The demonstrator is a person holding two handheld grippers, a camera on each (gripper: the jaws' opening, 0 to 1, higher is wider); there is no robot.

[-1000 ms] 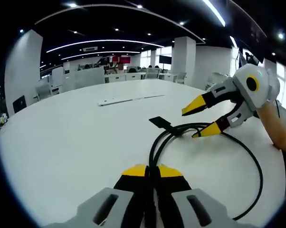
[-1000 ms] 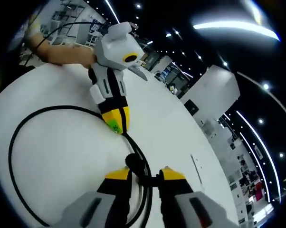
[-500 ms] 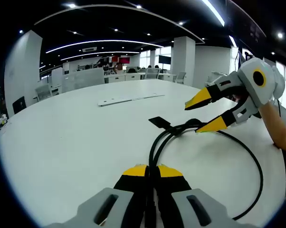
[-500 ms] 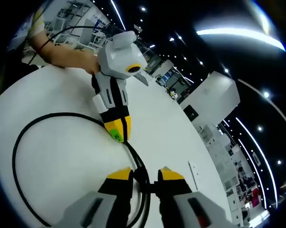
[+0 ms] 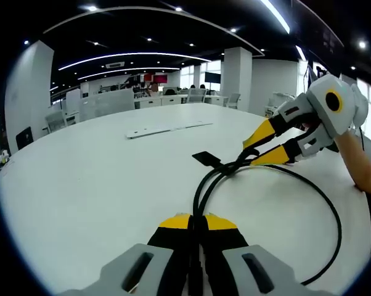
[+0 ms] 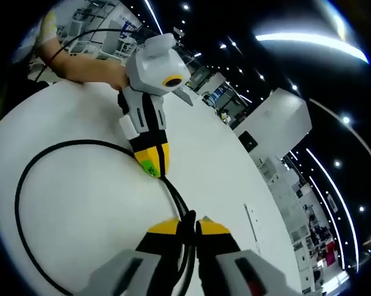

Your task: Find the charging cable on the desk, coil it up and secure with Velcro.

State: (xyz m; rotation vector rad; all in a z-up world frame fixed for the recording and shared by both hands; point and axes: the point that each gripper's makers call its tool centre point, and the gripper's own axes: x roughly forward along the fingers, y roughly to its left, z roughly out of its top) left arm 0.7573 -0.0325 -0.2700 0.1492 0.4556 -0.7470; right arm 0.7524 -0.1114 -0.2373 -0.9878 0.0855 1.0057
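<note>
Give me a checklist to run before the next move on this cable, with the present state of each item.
1. Left gripper shut on the cable: ok, the strands run between its closed jaws.
2. Right gripper shut on the cable: ok, jaws closed around the strands near the strap end.
3. Cable formed into a loop on the table: ok, one wide loop lies flat.
4. Velcro strap free to wrap: ok, it sticks out flat beside the bundle.
5. Strap already fastened around the coil: not ok, still open.
6. Cable's plug ends gathered in: cannot tell.
</note>
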